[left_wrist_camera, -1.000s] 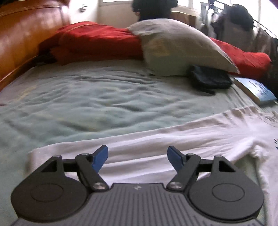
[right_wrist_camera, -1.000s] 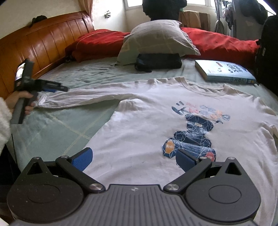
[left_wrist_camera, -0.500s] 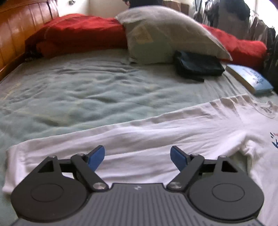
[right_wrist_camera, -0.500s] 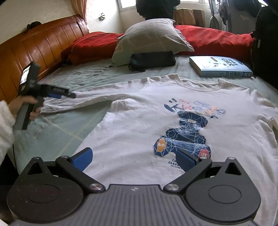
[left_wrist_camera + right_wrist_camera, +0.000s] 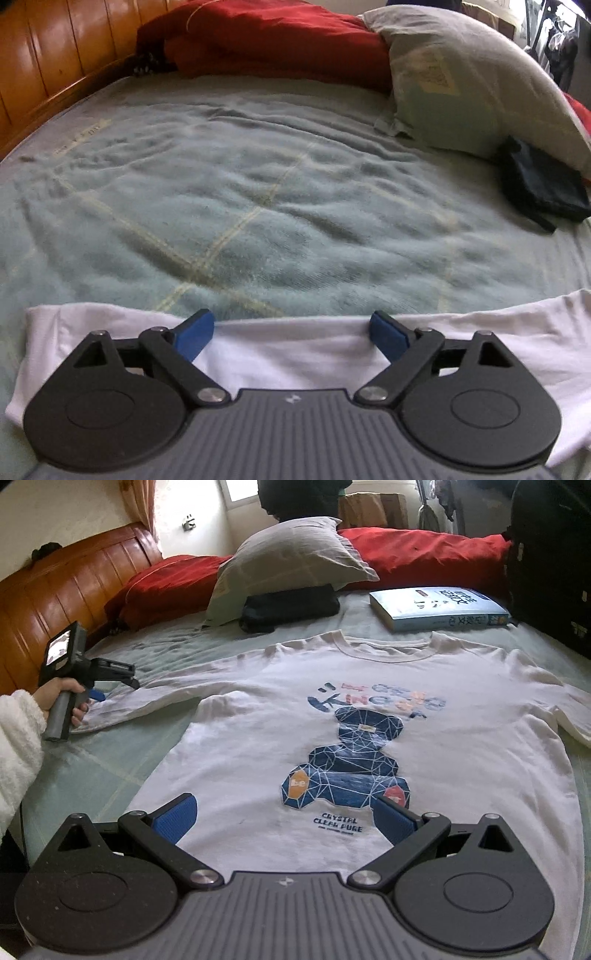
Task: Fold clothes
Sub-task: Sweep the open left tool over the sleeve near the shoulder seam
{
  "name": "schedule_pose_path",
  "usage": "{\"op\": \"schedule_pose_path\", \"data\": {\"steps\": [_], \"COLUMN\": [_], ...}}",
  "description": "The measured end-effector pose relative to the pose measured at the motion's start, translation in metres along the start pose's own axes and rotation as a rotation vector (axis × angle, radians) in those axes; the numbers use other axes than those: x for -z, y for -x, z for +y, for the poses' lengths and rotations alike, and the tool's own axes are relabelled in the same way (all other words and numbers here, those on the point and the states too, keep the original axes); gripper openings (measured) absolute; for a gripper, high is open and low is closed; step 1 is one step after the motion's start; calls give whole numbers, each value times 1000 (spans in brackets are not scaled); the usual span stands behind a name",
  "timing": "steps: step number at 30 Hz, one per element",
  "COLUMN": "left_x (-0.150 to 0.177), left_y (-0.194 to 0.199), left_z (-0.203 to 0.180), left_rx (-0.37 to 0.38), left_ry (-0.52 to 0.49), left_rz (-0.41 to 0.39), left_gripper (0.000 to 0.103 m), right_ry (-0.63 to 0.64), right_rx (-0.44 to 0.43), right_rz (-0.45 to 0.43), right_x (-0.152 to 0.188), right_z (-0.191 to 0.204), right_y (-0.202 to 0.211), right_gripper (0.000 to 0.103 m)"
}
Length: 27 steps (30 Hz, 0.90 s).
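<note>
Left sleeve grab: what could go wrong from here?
1. The left gripper, jaws just widened and nothing between them, sits over the sleeve with the green blanket right underneath; closing low could pinch blanket along with sleeve.
2. It is placed short of the cuff, so the cuff end may flop when folded in.
3. The right gripper is open above the T-shirt, pinning nothing; dragging the sleeve could shift the body.
</note>
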<state>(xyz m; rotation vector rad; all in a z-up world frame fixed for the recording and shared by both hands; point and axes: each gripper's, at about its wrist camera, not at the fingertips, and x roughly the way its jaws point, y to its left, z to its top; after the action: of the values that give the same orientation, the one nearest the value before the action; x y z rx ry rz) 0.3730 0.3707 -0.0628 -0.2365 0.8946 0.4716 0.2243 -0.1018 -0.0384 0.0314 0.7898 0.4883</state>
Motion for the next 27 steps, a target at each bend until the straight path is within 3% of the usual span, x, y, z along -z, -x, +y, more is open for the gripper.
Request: {"op": "schedule_pose_path", "data": {"steps": [3, 7, 10, 13, 17, 20, 23, 27], "left_x": [7, 19, 29, 26, 6, -3, -1, 10], "left_y": [22, 33, 20, 0, -22, -20, -1, 26], "left_z": [-25, -78, -119, -135, -136, -138, -137, -154], "left_rx": [116, 255, 209, 134, 76, 58, 82, 244], "left_ry": [-49, -152, -231, -213, -135, -137, -152, -218], "left_rz": [-16, 29, 55, 53, 41, 45, 23, 48], "left_gripper": [90, 91, 92, 101, 103, 101, 98, 98], "right_ry": [-4, -9, -4, -9, -46, -61, -74, -79], "right_rx": [-1, -3, -1, 10, 20, 18, 8, -7], "right_rz": [-4, -8, -8, -13, -17, -23, -28, -24], "right_x": [0, 1, 0, 0, 1, 3, 5, 7], "right_z": [0, -1, -1, -5, -18, -25, -29, -30], "right_y": [1, 1, 2, 3, 4, 7, 7, 4], "right_gripper": [103, 103, 103, 103, 103, 103, 103, 103]}}
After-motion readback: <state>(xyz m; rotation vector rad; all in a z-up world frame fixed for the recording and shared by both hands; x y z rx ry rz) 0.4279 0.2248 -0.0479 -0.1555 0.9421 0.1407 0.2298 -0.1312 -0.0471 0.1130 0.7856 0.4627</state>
